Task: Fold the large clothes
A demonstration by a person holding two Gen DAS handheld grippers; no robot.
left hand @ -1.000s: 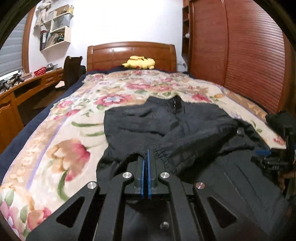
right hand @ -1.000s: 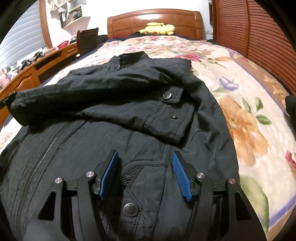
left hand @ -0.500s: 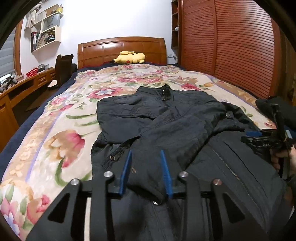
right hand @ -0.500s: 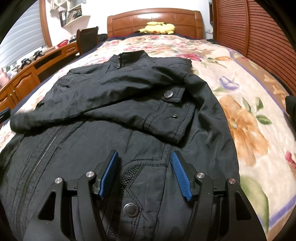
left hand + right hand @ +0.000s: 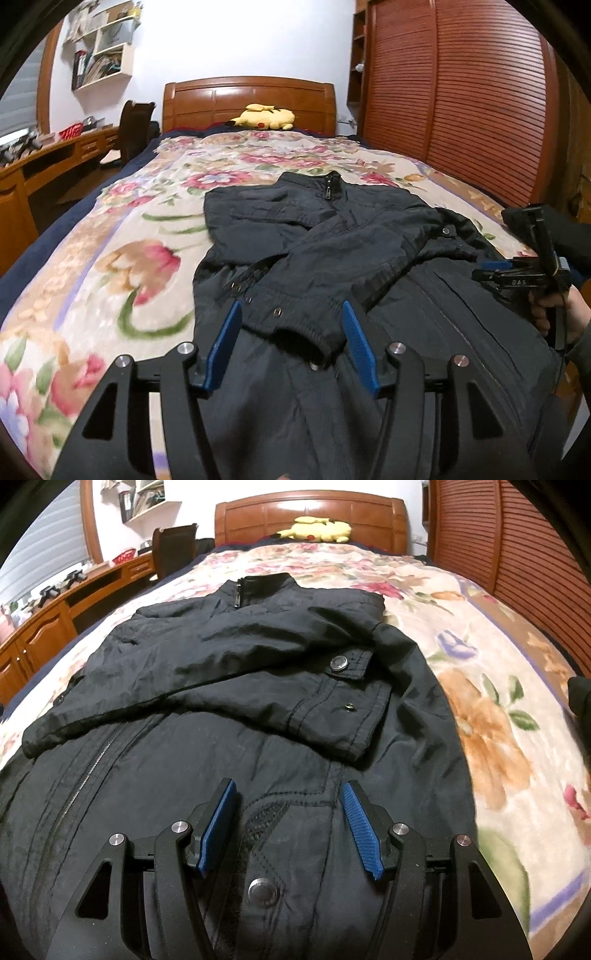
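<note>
Now bare bedspread beside jacket

A black nylon zip-front jacket lies spread on the floral-patterned bed quilt, its stand-up collar toward the carved wooden headboard. Both sleeves are folded across the jacket's chest, and the elastic cuff of the upper sleeve lies between the blue pads of the left tongs, whose jaws have just been opening and stand clear of the cloth on both sides. At the jacket's right edge, the right tongs hover in a person's hand. A yellow plush toy rests against the headboard, beyond the jacket's collar.
</note>
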